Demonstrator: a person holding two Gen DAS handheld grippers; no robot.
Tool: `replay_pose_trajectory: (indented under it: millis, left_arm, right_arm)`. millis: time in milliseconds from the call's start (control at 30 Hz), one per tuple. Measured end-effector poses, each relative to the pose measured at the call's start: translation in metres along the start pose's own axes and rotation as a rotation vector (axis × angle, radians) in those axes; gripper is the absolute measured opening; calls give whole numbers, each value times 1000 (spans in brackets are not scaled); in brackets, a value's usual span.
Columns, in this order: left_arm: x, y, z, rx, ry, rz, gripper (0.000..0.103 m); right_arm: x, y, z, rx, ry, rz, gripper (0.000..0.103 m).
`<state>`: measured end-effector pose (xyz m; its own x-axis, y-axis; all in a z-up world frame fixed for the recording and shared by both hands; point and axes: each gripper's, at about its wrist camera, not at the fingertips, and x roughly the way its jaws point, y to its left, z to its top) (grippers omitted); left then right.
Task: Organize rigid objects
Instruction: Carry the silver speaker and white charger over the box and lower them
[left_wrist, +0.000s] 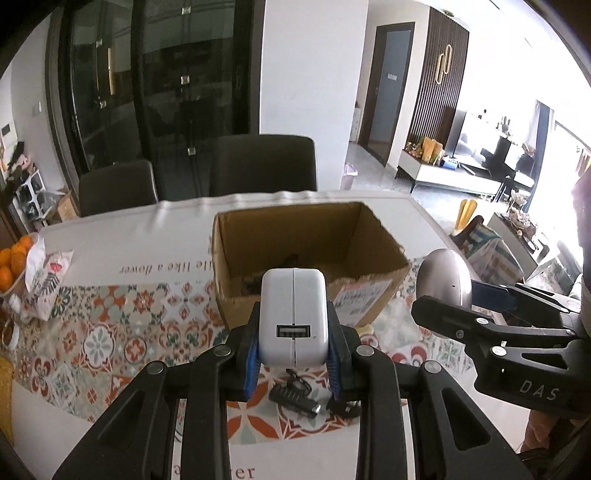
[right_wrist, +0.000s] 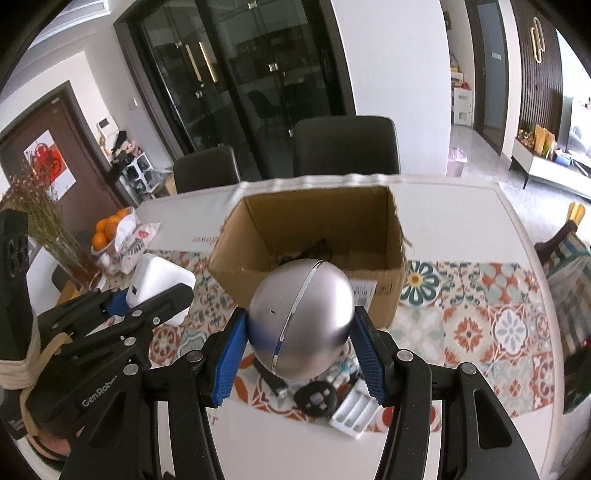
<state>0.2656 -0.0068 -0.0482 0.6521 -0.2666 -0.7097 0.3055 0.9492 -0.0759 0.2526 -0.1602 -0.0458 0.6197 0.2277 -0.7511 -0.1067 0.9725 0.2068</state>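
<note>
White plastic fills the middle of the left wrist view: a boxy USB charger (left_wrist: 293, 317) is clamped between the blue pads of the left gripper (left_wrist: 293, 354), its socket face turned toward the camera. The pads press on its two side walls, and the charger sticks out forward past the fingertips, lifted clear of the table (left_wrist: 110, 236). Beyond it stands an open cardboard box (left_wrist: 369, 243), its near wall just behind the charger in the picture, with a few dark items lying at its bottom. Under the gripper, on the patterned tablecloth (left_wrist: 110, 332), lie some small dark objects (left_wrist: 295, 398).

To the right in the same view, the right gripper holds a silver egg-shaped device (left_wrist: 447, 277) up beside the box's right corner.

From the right wrist view, the right gripper (right_wrist: 299, 343) is clenched on that silver device (right_wrist: 301, 319), which has a shiny seam running around it; the blue pads grip its left and right flanks and it sits squarely between the fingers, raised above the table and in front of the box's near wall. Below it on the cloth lie a round black item (right_wrist: 316, 400) and a white battery holder (right_wrist: 352, 410). Oranges (right_wrist: 105, 230) and a printed bag (right_wrist: 133, 240) sit at the table's far left
</note>
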Motion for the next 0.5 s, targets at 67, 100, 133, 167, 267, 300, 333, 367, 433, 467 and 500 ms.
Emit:
replay_pose_trajectory:
  millis: [67, 100, 133, 167, 267, 300, 333, 367, 433, 467, 500]
  left_arm:
    - [0, 0, 8, 2, -11, 0, 29]
    - [1, 0, 10, 3, -15, 0, 29]
    - [1, -1, 14, 4, -17, -2, 29]
    - [2, -1, 18, 5, -20, -4, 29]
    - [7, 0, 29, 8, -25, -2, 29]
    - [8, 0, 32, 8, -25, -4, 29]
    - [11, 1, 36, 6, -24, -3, 29]
    - [12, 1, 39, 7, -24, -3, 29]
    - [16, 0, 45, 10, -23, 2, 29]
    - [19, 1, 49, 13, -24, 7, 29]
    - [21, 1, 51, 16, -24, 11, 29]
  right_arm:
    - [0, -1, 7, 0, -13, -1, 56]
    - [0, -2, 10, 0, -17, 0, 56]
    - [1, -2, 13, -1, -22, 2, 56]
    - [1, -3, 17, 0, -25, 3, 56]
    - [5, -5, 29, -3, -33, 2, 56]
    - [7, -6, 33, -4, -36, 1, 56]
    - [8, -6, 36, -4, -36, -2, 56]
    - [10, -7, 40, -8, -39, -4, 56]
    - [14, -8, 47, -13, -40, -11, 56]
    - [15, -8, 49, -16, -39, -14, 56]
    - [17, -8, 53, -20, -38, -16, 56]
